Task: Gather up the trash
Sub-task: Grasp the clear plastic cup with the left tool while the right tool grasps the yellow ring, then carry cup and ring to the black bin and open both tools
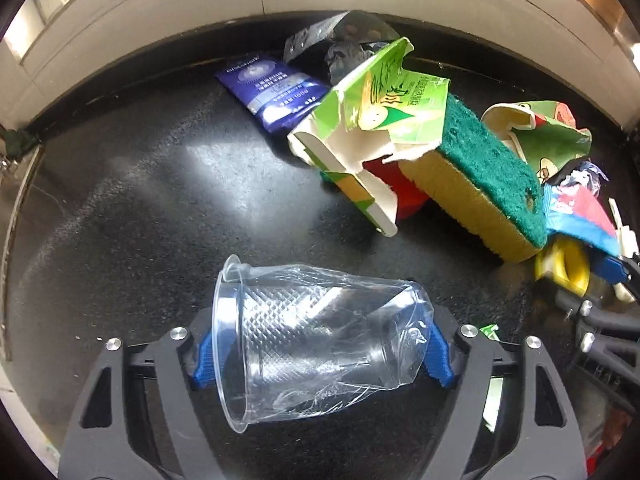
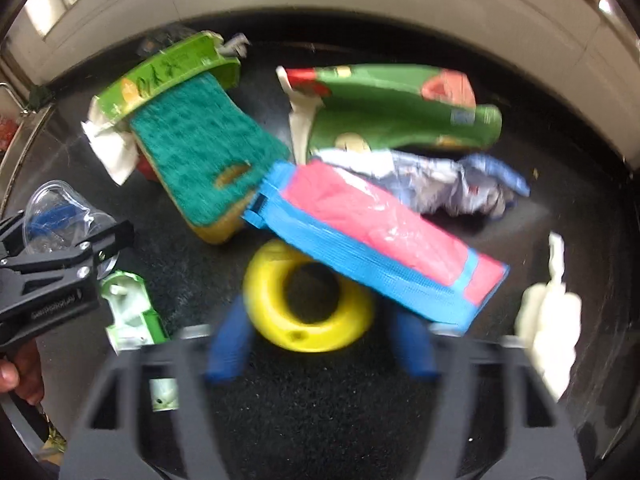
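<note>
While the clear plastic cup [image 1: 320, 352] lay on its side on the black counter [image 1: 140, 200], we had it crosswise in the left gripper [image 1: 320, 364], rim towards one blue pad and crumpled base towards the other. Both pads met the cup's ends, so we read that claw as clamped on it. From the right wrist view the same cup showed at the left edge, with a blue pad visible through its wall.

Our right gripper [image 2: 320, 344] pointed down at a yellow ring [image 2: 276, 320] that lay flat on the counter. That view was blurred, but the claw stood apart: the ring sat between the two blue fingers, one finger just beside its rim and the other clear of it.

A blue-and-red pouch [image 2: 372, 232] lay tilted across the far edge of the ring. Beside the pouch a green-topped yellow sponge [image 1: 492, 168] leaned on a torn green carton [image 1: 372, 100]. Behind the carton a dark blue sachet [image 1: 272, 92] lay flat near the pale wall. Beyond the pouch we saw a flattened green paper pack [image 2: 400, 108] and a crumpled bluish wrapper [image 2: 440, 184]. A white plastic piece [image 2: 548, 320] lay to the right, and a green-and-white scrap [image 2: 128, 312] sat near the left claw.
</note>
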{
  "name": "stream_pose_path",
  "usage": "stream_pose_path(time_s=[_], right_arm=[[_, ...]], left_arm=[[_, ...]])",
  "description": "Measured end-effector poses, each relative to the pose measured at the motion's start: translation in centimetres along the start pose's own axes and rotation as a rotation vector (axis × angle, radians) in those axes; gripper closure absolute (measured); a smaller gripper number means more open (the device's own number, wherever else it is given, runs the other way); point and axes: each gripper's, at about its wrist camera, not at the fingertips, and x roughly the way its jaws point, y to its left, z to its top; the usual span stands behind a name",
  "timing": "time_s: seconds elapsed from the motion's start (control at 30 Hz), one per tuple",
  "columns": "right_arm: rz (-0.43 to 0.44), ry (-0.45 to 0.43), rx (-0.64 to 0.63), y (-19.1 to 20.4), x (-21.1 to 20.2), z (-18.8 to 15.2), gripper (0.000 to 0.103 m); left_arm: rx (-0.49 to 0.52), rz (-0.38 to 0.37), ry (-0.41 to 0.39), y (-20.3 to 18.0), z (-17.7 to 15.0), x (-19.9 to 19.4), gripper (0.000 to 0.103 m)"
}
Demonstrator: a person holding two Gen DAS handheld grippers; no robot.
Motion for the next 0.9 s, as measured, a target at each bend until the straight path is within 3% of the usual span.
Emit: stream_pose_path(time_s=[0.2, 0.47, 0.9], right_arm=[[0.046, 0.004, 0.032, -0.4, -1.3, -0.3, 0.048], [0.078, -0.064, 0.026, -0.8, -8.0, -2.8, 0.048], [0.085, -0.117, -0.026, 1.6, -12.3, -5.6, 0.048]], left_arm=[[0.021, -0.005, -0.039, 0.8, -0.5, -2.9, 0.030], [0.013, 0.004, -0.076, 2.3, -0.9, -7.5, 0.029], [-0.032, 0.008, -0.123, 3.2, -6.1, -11.9, 0.029]])
